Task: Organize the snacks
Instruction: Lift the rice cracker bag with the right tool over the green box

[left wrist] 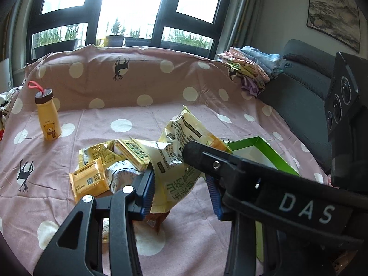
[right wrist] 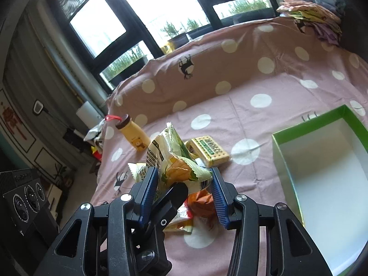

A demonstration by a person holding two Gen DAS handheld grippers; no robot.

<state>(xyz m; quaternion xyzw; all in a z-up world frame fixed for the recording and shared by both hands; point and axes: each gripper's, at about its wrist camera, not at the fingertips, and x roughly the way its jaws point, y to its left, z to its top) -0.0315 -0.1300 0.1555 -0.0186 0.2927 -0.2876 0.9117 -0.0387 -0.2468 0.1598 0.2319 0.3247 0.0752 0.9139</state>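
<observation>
"DAS" in white letters on the right tool point(left wrist: 308, 208)

A yellow bear-print bottle point(left wrist: 47, 117) with a red loop stands upright on the pink polka-dot bedsheet point(left wrist: 138, 119). Folded clothes point(left wrist: 250, 66) lie stacked on the grey sofa point(left wrist: 299, 92). Potted plants point(left wrist: 115, 35) line the window point(left wrist: 128, 7). A painting point(left wrist: 333, 11) hangs above.

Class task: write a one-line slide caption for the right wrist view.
Both tongs lift one yellow snack bag beside the green box.
</observation>
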